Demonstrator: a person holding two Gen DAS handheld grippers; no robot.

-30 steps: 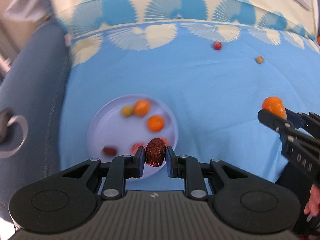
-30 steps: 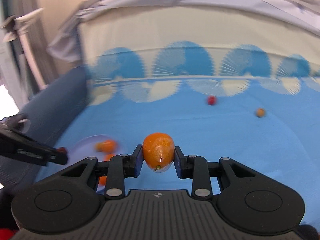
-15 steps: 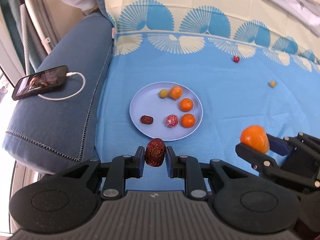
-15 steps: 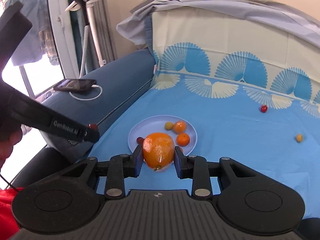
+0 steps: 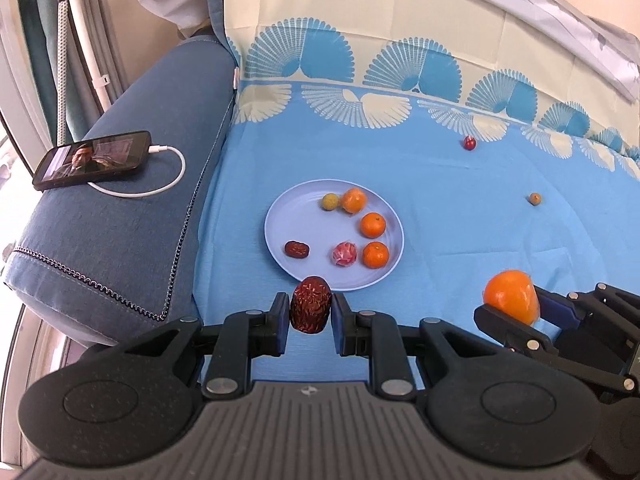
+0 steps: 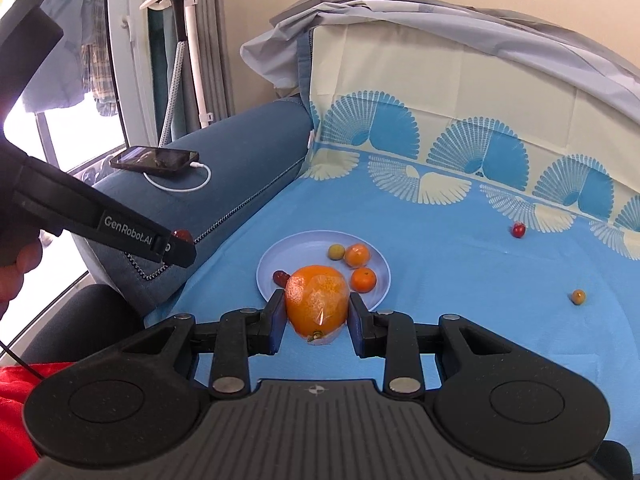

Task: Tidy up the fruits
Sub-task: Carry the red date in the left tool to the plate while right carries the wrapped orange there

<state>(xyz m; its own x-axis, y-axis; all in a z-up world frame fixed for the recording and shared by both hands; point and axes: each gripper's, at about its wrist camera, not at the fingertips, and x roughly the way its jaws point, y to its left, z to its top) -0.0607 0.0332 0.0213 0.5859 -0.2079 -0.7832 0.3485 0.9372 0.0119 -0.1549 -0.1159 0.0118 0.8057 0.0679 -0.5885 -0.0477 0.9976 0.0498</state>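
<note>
My left gripper [image 5: 310, 316] is shut on a wrinkled dark red date [image 5: 311, 309], held above the near side of the pale blue plate [image 5: 280, 216]. The plate holds three small oranges [image 5: 373, 225], a green fruit, a pink wrapped fruit [image 5: 345, 253] and another date [image 5: 297, 249]. My right gripper [image 6: 317, 318] is shut on a plastic-wrapped orange [image 6: 317, 304], near the plate [image 6: 380, 264] and to its right. It also shows in the left wrist view [image 5: 516, 304]. A small red fruit [image 5: 469, 143] and a small brown-yellow fruit [image 5: 534, 199] lie loose on the blue cloth.
A blue sofa armrest [image 5: 132, 216] rises left of the plate, bearing a phone [image 5: 92, 159] on a white charging cable. The patterned cloth climbs the sofa back [image 6: 440, 92]. A window and a white stand [image 6: 188, 40] are at far left. A hand [image 6: 16, 268] grips the left tool.
Both grippers have pulled back and risen from the plate, keeping their fruits; most of that happened in the first half second. The plate now sits farther off and the armrest with the phone has come into view.
</note>
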